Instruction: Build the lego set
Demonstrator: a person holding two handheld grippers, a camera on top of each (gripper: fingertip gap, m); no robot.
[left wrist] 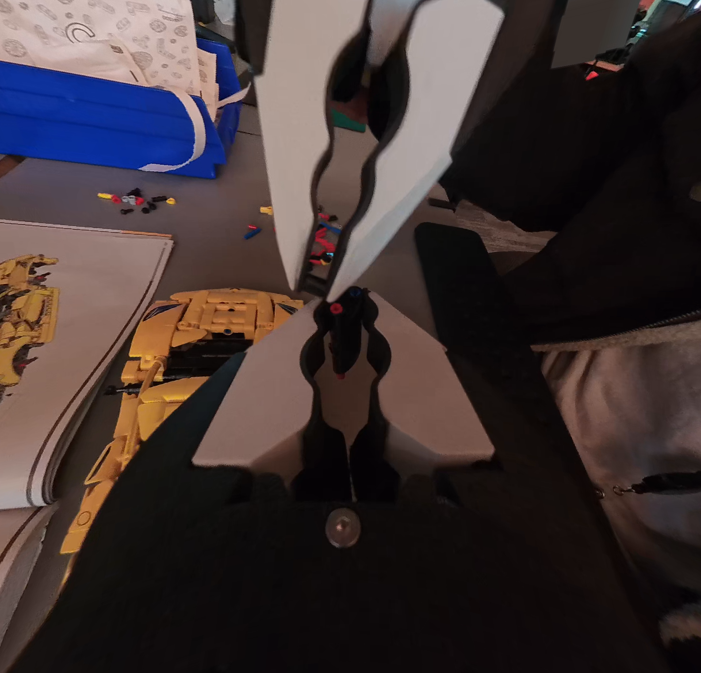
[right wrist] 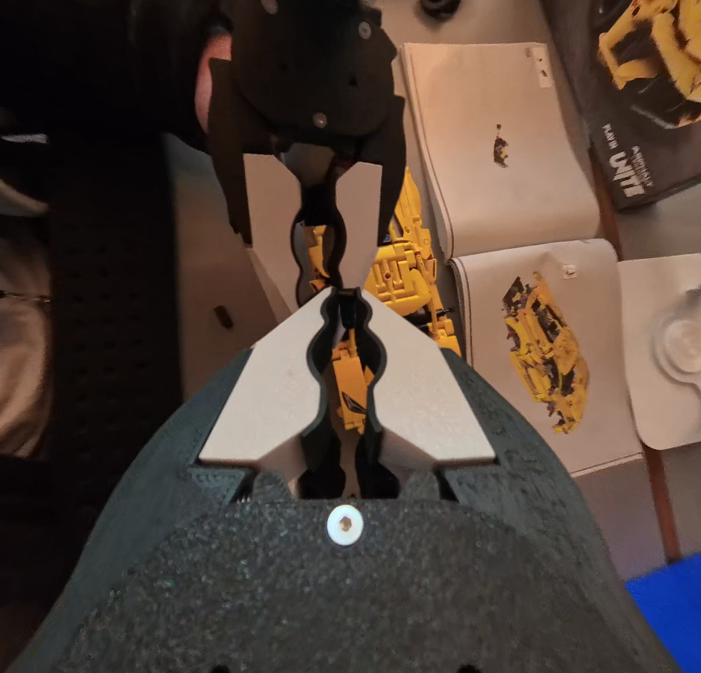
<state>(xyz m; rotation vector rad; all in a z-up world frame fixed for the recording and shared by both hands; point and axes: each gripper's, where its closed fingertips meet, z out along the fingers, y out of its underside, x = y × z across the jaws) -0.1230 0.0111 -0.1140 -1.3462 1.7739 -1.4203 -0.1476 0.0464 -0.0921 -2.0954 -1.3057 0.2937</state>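
My left gripper (left wrist: 341,301) is shut on a black lego piece (left wrist: 343,336) that has a red pin and a blue pin at its tip. My right gripper (left wrist: 311,290) comes down from above and meets it tip to tip. In the right wrist view my right gripper (right wrist: 346,291) is nearly shut on a small black piece (right wrist: 347,313), and the left gripper (right wrist: 338,281) faces it from above. Both are held above the table. The yellow lego car (left wrist: 212,325) lies below on the left and also shows in the right wrist view (right wrist: 402,275).
An open instruction booklet (left wrist: 76,332) lies left of the car. A blue bin (left wrist: 95,124) with printed paper bags stands at the back left. Loose small pieces (left wrist: 136,199) lie on the grey table. The set's box (right wrist: 645,86) is at the far right. A person's dark sleeve (left wrist: 607,199) is at right.
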